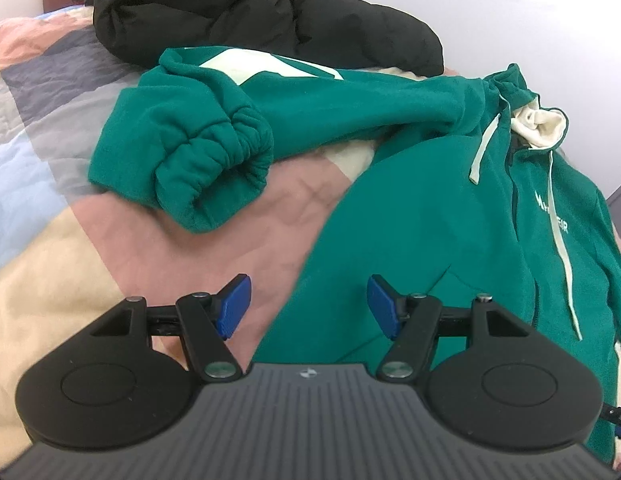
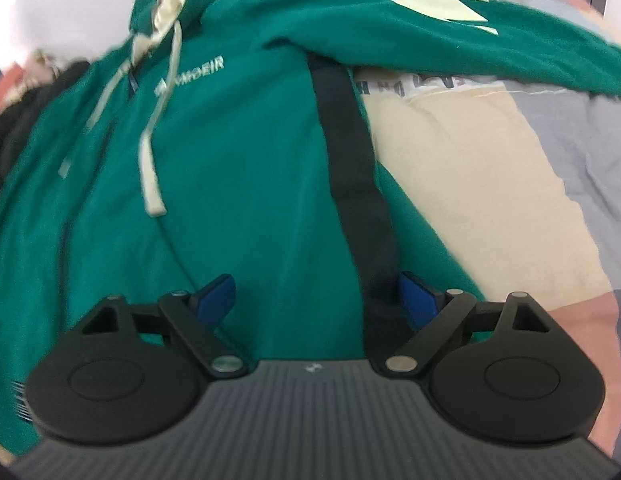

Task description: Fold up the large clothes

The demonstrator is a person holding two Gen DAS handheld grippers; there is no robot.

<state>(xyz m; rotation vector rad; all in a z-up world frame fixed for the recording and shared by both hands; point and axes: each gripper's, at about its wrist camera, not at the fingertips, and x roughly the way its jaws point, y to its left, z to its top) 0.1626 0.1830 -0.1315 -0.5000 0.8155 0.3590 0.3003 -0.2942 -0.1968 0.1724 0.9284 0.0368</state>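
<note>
Both hand-held grippers are being held wide apart at the jaws with nothing between the pads: the left gripper (image 1: pixel 309 306) over the hoodie's hem edge and the patchwork quilt (image 1: pixel 50 272), the right gripper (image 2: pixel 316 300) over the lower front of the green hoodie (image 2: pixel 238 152). The garment is being shown face up on the bed, hood (image 2: pixel 170 0) toward the wall. Folding is being judged as barely begun: both sleeves are lying out to the sides and the body is unfolded. Only in the left wrist view are the bunched sleeve cuff (image 1: pixel 214 160) and a black padded jacket (image 1: pixel 238 8) behind it being shown. Only in the right wrist view are the dark side panel (image 2: pixel 350 160) and the other sleeve's pale print (image 2: pixel 442 4) being shown, somewhat blurred.
</note>
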